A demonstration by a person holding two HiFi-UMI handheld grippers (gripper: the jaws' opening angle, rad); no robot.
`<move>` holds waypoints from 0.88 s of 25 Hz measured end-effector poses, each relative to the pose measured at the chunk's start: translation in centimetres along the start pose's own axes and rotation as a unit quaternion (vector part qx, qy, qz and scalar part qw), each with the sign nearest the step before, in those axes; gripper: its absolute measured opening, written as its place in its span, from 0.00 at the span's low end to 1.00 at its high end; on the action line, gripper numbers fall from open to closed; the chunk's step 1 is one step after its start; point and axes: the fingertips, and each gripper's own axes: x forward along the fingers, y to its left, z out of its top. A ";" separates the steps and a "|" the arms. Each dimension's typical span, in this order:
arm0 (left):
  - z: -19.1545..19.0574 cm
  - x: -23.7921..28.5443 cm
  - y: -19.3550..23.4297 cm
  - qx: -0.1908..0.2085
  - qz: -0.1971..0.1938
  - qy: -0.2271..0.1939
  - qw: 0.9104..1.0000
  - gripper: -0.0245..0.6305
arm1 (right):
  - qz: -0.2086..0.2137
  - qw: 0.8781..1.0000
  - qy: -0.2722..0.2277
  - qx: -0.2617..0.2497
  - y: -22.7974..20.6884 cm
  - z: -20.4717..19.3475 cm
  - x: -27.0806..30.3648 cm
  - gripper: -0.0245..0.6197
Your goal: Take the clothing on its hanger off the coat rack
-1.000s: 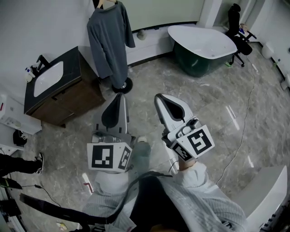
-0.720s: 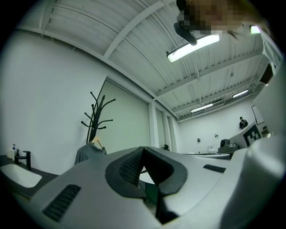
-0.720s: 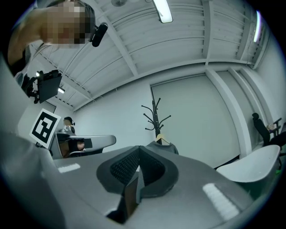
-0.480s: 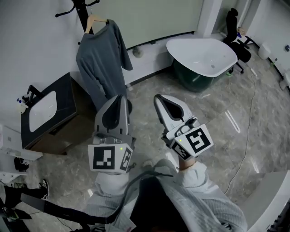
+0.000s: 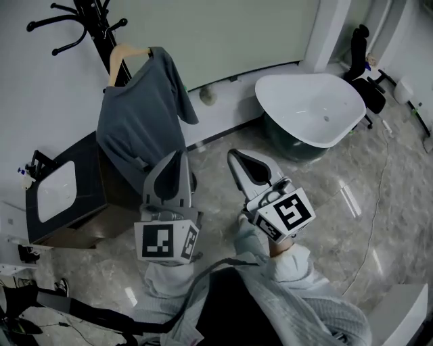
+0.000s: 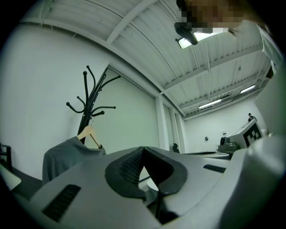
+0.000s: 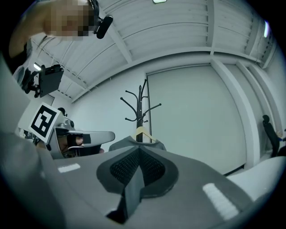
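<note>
Head view, frame contents:
- Coat rack (image 5: 84,17), black, upper left of frame, against the pale wall.
- Wooden hanger (image 5: 122,55) hangs on the rack. The grey shirt (image 5: 135,128) is draped over it, reaching down toward centre left.
- Sink cabinet (image 5: 61,196), dark top with a white basin, at the left edge, partly behind the shirt's lower part.
- White bathtub (image 5: 318,101) upper right, standing on the marbled floor (image 5: 338,203).

Tongs:
- Left tongs (image 5: 178,157), lower centre, tip toward the top of the frame. In the frame the tip sits just beside the shirt's hem. Left gripper view: jaws closed together, nothing between them. Shirt and hanger show at lower left, beyond the tongs and not touched.
- Right tongs (image 5: 234,155), just right of the left pair. Right gripper view: jaws pressed together and empty. Rack, hanger and shirt stand at centre frame, straight past the tip and apart from it.
</note>
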 end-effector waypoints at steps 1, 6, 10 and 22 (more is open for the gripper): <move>0.1 1.8 0.5 0.003 0.013 -0.002 1.000 0.04 | 0.013 1.000 0.000 -0.003 -1.6 0.3 1.5 0.04; 1.1 10.3 3.3 0.020 0.090 -0.017 0.996 0.04 | 0.092 0.996 -0.006 -0.018 -8.7 2.2 8.9 0.04; 0.4 13.6 6.0 0.027 0.163 -0.011 0.986 0.04 | 0.156 0.987 0.000 -0.028 -11.9 1.7 13.8 0.04; -0.5 15.5 18.0 0.087 0.304 0.010 0.949 0.04 | 0.291 0.957 -0.003 -0.019 -11.3 -1.7 29.6 0.04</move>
